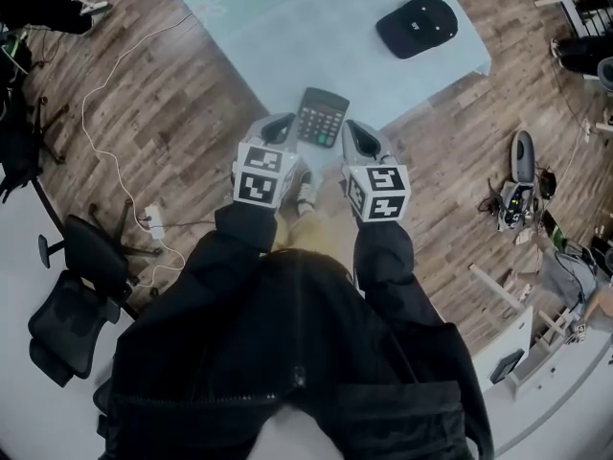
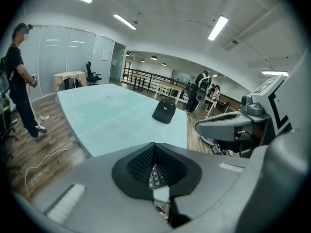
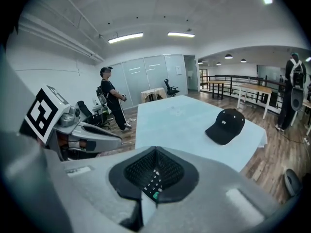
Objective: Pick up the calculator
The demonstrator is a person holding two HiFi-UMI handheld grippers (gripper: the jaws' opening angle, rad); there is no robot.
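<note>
Both tongs are closed with nothing between the jaws: left tongs (image 1: pixel 281 126) and right tongs (image 1: pixel 357 137) sit just beside the calculator (image 1: pixel 321 116), one at each near corner, and whether either touches it cannot be told. It lies flat on the table (image 1: pixel 287 27), close to the near edge. With jaws shut, no grip is possible, and a closed tip nudging the thin body would likely slide it over that edge.
</note>
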